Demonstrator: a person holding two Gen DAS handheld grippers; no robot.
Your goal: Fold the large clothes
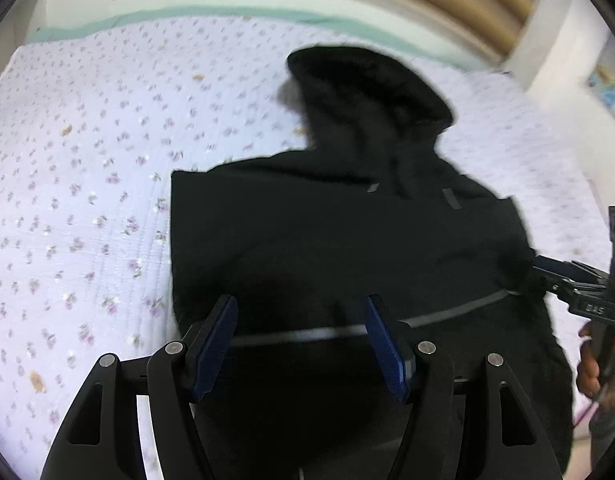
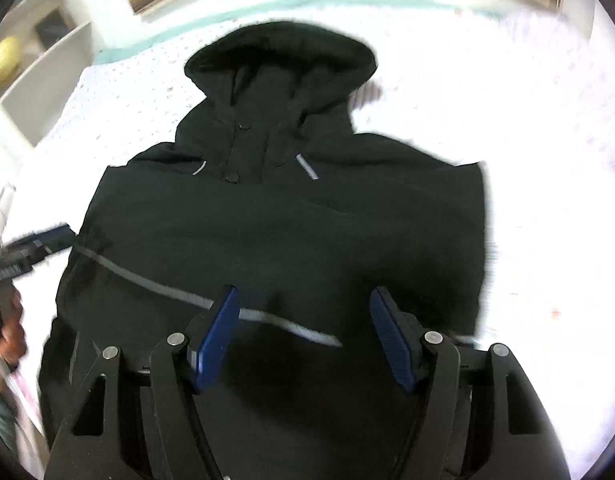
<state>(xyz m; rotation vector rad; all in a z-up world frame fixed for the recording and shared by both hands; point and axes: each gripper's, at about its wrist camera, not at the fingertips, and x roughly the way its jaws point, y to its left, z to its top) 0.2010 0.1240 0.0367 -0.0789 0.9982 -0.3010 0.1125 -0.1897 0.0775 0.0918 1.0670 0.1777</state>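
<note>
Slippage is the main worry: the black jacket looks like smooth, slick shell cloth, and I judge a folded panel could slide open again on the quilted bedspread once let go. It lies flat beneath and ahead of both tongs, sleeves apparently tucked in so the body reads as a rough rectangle. Bulk is the next risk; the rounded hood, far beyond the tips, is thick and would likely spring any fold back up. A thin grey reflective stripe crosses the cloth just before the tips, with two short grey tabs near the collar.

The left tongs are released, blue ribbed pads apart with nothing between them. The right tongs are likewise released, hovering over the hem and gripping nothing.
</note>
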